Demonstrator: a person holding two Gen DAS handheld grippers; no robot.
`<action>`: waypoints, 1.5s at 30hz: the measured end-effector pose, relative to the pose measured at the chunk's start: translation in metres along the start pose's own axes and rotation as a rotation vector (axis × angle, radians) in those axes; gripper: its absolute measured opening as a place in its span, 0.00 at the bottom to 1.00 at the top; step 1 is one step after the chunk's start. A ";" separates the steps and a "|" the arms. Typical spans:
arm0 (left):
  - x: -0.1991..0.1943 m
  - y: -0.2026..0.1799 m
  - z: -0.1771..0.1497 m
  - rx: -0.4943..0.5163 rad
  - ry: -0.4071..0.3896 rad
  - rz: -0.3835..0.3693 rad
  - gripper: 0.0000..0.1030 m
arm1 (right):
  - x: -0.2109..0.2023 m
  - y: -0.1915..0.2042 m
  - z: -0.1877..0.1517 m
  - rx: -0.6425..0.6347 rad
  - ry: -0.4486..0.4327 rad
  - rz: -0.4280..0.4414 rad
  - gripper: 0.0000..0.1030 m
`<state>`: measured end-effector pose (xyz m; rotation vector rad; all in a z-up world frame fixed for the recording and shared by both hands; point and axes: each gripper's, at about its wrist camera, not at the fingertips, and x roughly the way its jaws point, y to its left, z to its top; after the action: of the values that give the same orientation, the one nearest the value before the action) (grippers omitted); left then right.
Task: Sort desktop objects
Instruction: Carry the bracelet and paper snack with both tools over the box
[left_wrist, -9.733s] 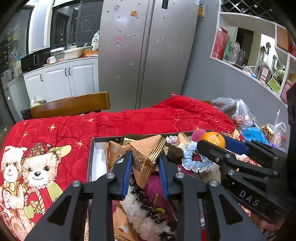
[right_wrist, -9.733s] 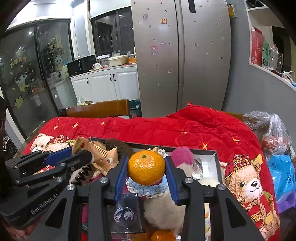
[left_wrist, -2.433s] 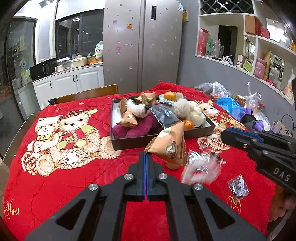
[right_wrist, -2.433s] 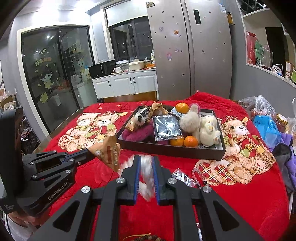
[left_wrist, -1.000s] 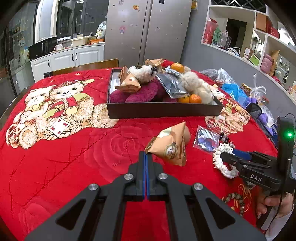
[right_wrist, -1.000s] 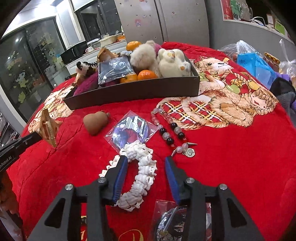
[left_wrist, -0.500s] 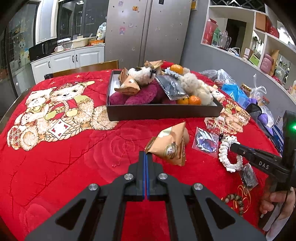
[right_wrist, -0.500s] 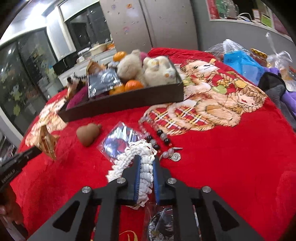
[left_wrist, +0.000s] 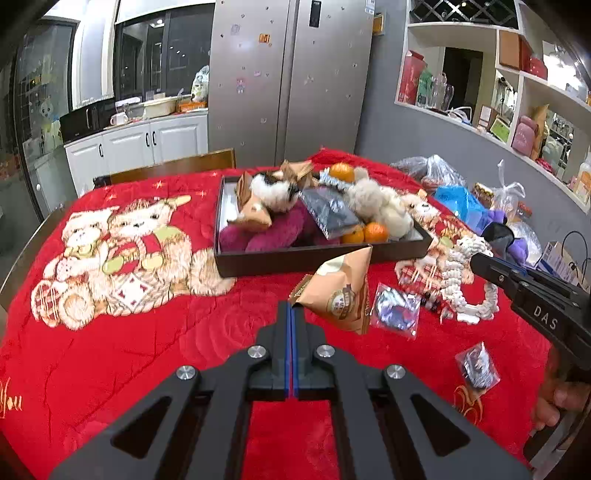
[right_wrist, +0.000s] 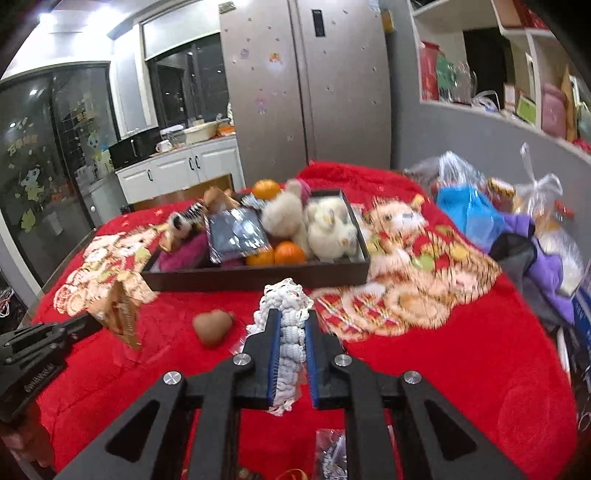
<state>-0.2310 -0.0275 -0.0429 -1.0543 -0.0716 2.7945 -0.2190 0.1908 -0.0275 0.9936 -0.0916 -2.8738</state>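
Observation:
My left gripper (left_wrist: 290, 314) is shut on the corner of a tan snack packet (left_wrist: 340, 291) and holds it above the red cloth; it also shows in the right wrist view (right_wrist: 123, 310). My right gripper (right_wrist: 290, 328) is shut on a white lace scrunchie (right_wrist: 286, 306) and holds it lifted off the cloth; the scrunchie hangs from that gripper in the left wrist view (left_wrist: 465, 284). A dark box (left_wrist: 317, 260) filled with plush toys, oranges and packets stands beyond both grippers.
On the red cloth lie a brown heart-shaped piece (right_wrist: 213, 326), a clear bag with a badge (left_wrist: 397, 310), a bead bracelet (left_wrist: 430, 301) and another small bag (left_wrist: 478, 365). Plastic bags (right_wrist: 469, 206) crowd the right edge. A chair (left_wrist: 173, 168) stands behind the table.
My right gripper has closed on the white scrunchie and lifted it off the cloth. My left gripper still holds the snack packet in about the same place.

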 end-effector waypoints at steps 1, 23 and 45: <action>-0.001 -0.001 0.003 -0.001 -0.005 -0.002 0.00 | -0.004 0.003 0.004 -0.010 -0.011 -0.003 0.12; 0.040 -0.007 0.113 0.017 -0.067 0.035 0.00 | 0.000 0.031 0.100 -0.131 -0.094 0.023 0.12; 0.150 0.011 0.167 -0.001 -0.077 0.081 0.00 | 0.120 0.043 0.157 -0.167 -0.040 0.049 0.12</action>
<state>-0.4536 -0.0122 -0.0167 -0.9703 -0.0400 2.9078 -0.4062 0.1379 0.0259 0.8908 0.1168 -2.8022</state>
